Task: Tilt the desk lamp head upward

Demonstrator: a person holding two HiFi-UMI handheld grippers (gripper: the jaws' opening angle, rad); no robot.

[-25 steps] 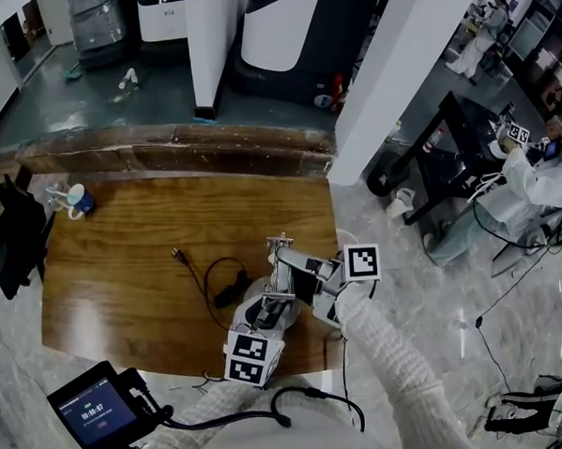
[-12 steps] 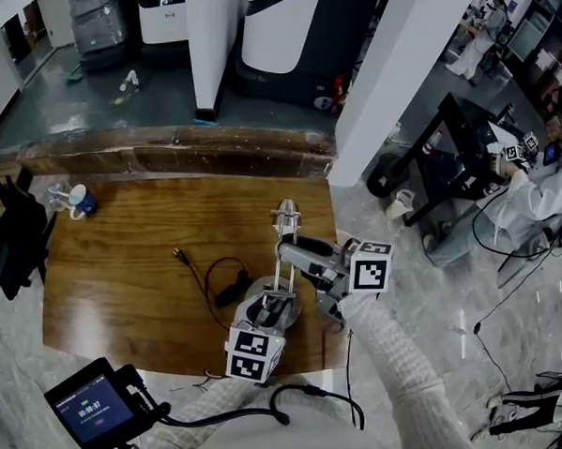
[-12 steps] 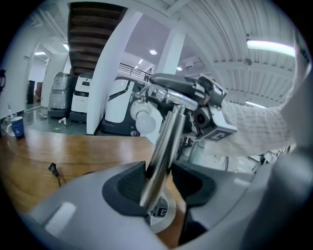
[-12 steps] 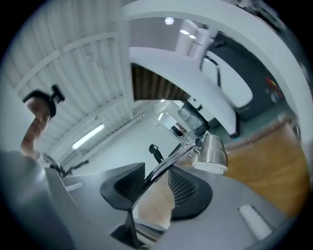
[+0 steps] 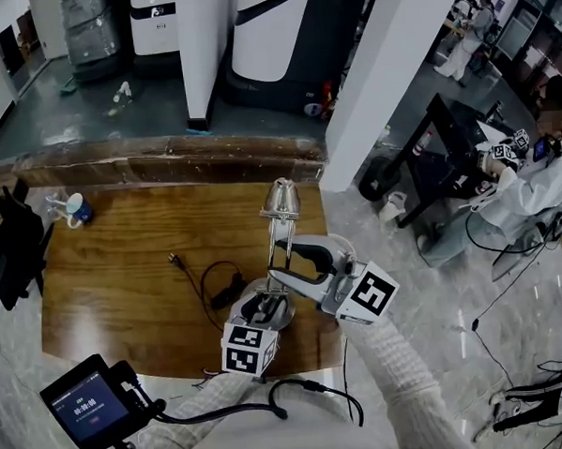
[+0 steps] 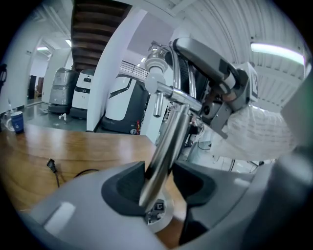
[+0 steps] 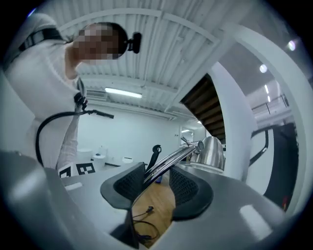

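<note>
Wooden bench (image 5: 115,274) is occupied near its front right edge by the desk lamp (image 5: 280,238); upper arm (image 7: 171,161) is pinched by right hand-held gripper (image 5: 289,263); lower rod (image 6: 166,141) is straddled by left hand-held gripper (image 5: 267,307), jaws opening, pads not clamped; lamp head (image 5: 281,200) is carried high above the base

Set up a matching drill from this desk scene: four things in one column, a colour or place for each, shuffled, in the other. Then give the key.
Things:
1. lamp head
2. cup
3. plug
4. small screen

Descriptions:
A. blue, at the far left corner of the table
B. shiny silver metal
C. lit up, off the table's near edge, close to the person
D. dark, lying loose on the wood

Pairs: 1-B, 2-A, 3-D, 4-C
</note>
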